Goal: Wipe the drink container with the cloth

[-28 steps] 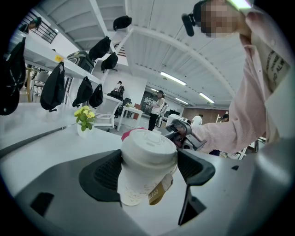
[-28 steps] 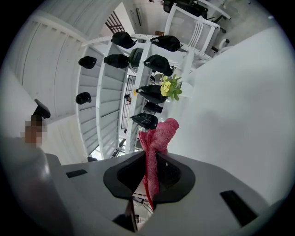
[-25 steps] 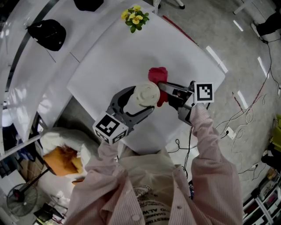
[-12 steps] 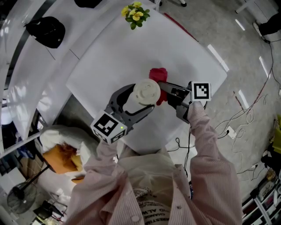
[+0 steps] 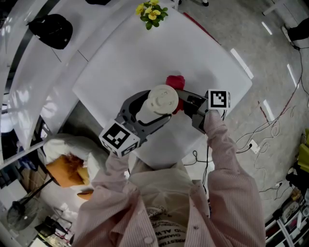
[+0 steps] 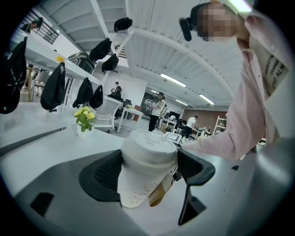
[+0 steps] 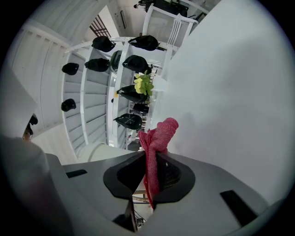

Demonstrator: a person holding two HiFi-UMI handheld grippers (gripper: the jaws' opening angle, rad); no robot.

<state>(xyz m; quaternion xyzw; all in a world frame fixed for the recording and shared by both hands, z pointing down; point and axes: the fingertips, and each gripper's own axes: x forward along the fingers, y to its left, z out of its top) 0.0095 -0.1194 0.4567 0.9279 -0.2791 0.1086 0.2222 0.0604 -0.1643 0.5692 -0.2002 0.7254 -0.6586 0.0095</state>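
Head view: the drink container (image 5: 161, 99), a paper cup with a white lid, sits over the near part of the white table (image 5: 145, 53), seen lid-on from above. Left gripper view shows the same cup (image 6: 147, 166) leaning slightly, a brown printed band on its side, with both ribbed pads pressed against it just under the lid. The left gripper (image 5: 158, 105) is thus clamped round the cup, reaching in from the lower left with its marker cube (image 5: 119, 139) nearest the person.

The red cloth (image 5: 175, 82) bunches just beside the cup's right side; actual contact cannot be confirmed. Right gripper view shows the cloth (image 7: 156, 143) pinched between closed jaws, its free end standing up beyond them. The right gripper (image 5: 179, 100) points leftward at the cup, its marker cube (image 5: 218, 99) uppermost.

Both forearms, in pink striped sleeves (image 5: 222, 154), extend forward from the body, the right one nearly straight, the left bent inward.

A pot of yellow flowers (image 5: 153, 8) stands at the table's far corner, well apart from the cup.
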